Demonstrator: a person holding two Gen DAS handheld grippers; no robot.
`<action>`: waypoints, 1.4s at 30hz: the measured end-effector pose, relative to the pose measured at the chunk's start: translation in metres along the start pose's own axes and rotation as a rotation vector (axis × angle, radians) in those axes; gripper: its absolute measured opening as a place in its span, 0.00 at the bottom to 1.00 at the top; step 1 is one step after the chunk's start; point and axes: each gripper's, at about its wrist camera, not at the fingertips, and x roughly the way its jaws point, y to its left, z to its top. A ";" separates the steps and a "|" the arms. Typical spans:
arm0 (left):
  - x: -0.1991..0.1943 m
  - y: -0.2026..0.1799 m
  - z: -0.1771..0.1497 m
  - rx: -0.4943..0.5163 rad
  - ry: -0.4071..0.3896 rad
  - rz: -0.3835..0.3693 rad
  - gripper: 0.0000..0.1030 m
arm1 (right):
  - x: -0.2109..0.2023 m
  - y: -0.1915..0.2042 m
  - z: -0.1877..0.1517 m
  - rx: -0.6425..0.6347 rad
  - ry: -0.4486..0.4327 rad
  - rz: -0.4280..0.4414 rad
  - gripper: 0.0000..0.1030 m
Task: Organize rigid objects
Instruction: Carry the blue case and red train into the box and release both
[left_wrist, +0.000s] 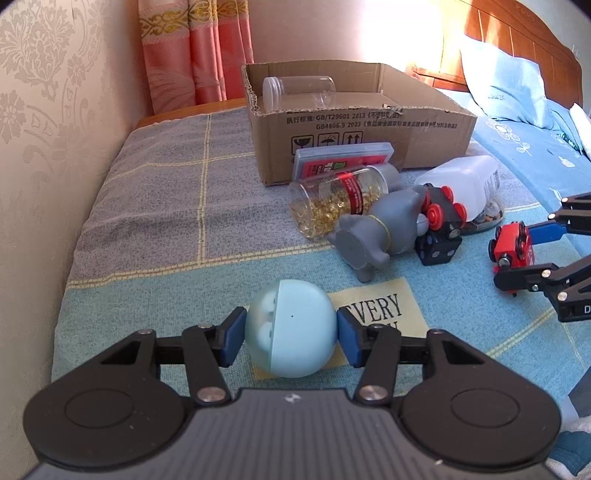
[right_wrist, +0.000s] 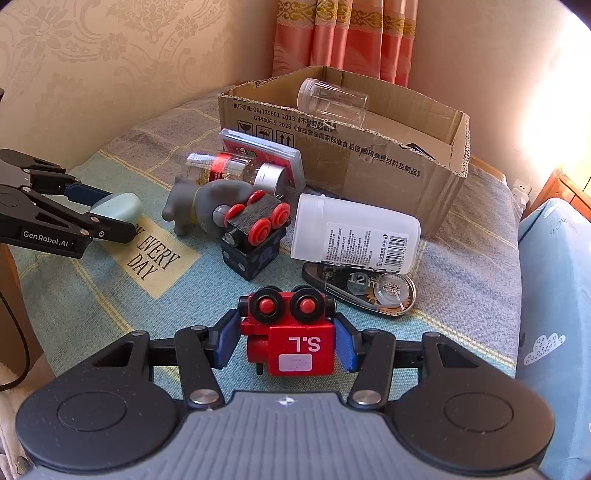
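Checked bedcover (left_wrist: 155, 206) is filling the left wrist view — the left gripper (left_wrist: 291, 338) is clamping a pale blue round case (left_wrist: 291, 328), well short of the cardboard box (left_wrist: 354, 122). Right wrist view: the right gripper (right_wrist: 288, 341) is pinching a red toy train (right_wrist: 291, 332) — again on the near side of the box.

Round pale-blue case (left_wrist: 291, 332) lies on the bedspread; red toy train car (right_wrist: 291, 332) marked "S.L" rests wheels-up; clear empty jar (left_wrist: 299, 92) lies sideways inside the cardboard box (left_wrist: 369, 129)
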 end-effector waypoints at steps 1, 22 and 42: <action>-0.002 0.000 0.002 0.002 -0.001 -0.004 0.50 | -0.001 0.000 0.000 0.000 -0.001 0.000 0.56; -0.027 -0.019 0.098 0.095 -0.144 -0.065 0.50 | -0.038 -0.026 0.037 0.009 -0.118 0.015 0.56; 0.083 -0.022 0.172 0.075 -0.077 -0.010 0.51 | -0.031 -0.062 0.105 0.035 -0.174 -0.034 0.56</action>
